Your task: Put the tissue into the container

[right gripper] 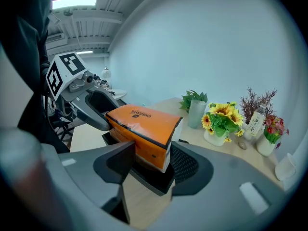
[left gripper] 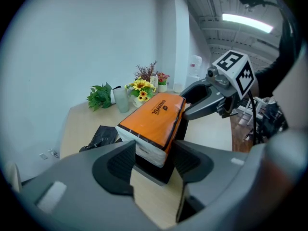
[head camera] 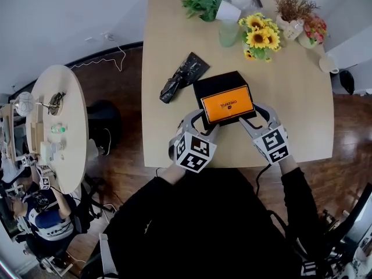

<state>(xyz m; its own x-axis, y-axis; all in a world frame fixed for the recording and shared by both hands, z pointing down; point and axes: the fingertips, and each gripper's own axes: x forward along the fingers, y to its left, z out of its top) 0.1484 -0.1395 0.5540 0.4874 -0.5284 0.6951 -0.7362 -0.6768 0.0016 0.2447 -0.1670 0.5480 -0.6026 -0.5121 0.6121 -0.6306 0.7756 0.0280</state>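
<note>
An orange tissue pack with white sides hangs just over the open black container at the table's near edge. My left gripper is shut on the pack's left end, and its pads press both sides of the tissue pack. My right gripper is shut on the other end of the tissue pack. The container lies directly under the pack, whose underside is at about rim level of the container. Each gripper view shows the other gripper across the pack: the right gripper and the left gripper.
A crumpled black bag lies left of the container. At the table's far end stand a green plant, a pale glass, sunflowers and a dried-flower vase. A round side table stands at the left.
</note>
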